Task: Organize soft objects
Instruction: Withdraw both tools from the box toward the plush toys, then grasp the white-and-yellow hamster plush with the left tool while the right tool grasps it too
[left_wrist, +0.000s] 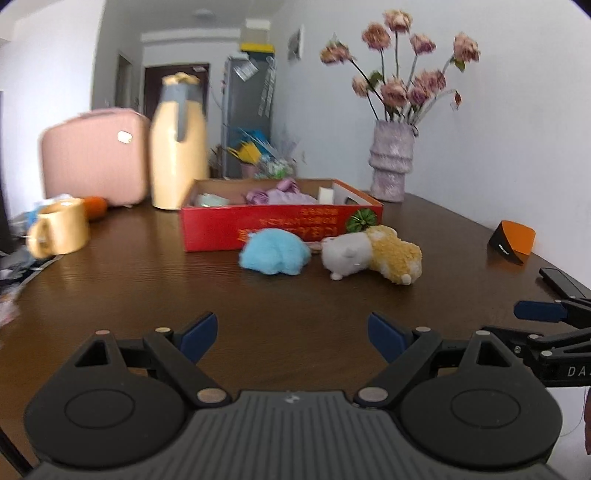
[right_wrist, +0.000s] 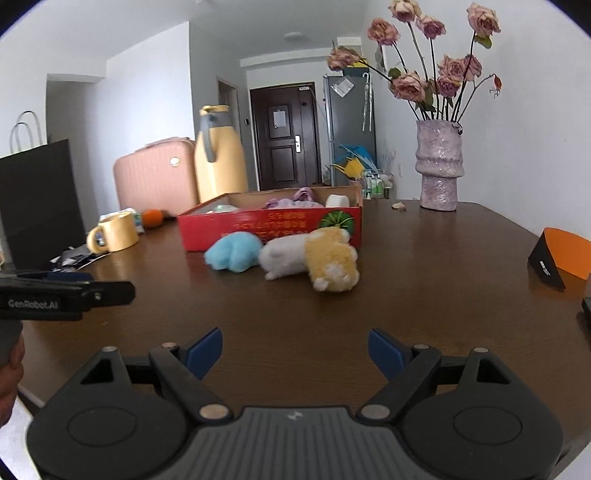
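On the dark wooden table (left_wrist: 147, 288) (right_wrist: 424, 266) lie a fluffy blue soft toy (left_wrist: 275, 251) (right_wrist: 233, 252) and a white and yellow plush animal (left_wrist: 373, 253) (right_wrist: 314, 258), side by side. Right behind them stands an open red cardboard box (left_wrist: 273, 221) (right_wrist: 269, 225) holding a purple soft item (left_wrist: 280, 194) (right_wrist: 293, 201) and a few pale things. My left gripper (left_wrist: 291, 338) is open and empty, well short of the toys. My right gripper (right_wrist: 295, 350) is open and empty too, equally far back; it shows at the right edge of the left wrist view.
A yellow mug (left_wrist: 61, 232) (right_wrist: 116, 232), an orange (right_wrist: 152, 218), a yellow thermos jug (left_wrist: 179, 144) (right_wrist: 218, 155) and a pink case (left_wrist: 92, 158) (right_wrist: 155, 173) stand left. A vase of dried roses (left_wrist: 391, 162) (right_wrist: 439, 166) stands back right, an orange-black object (left_wrist: 511, 242) (right_wrist: 561, 258) right.
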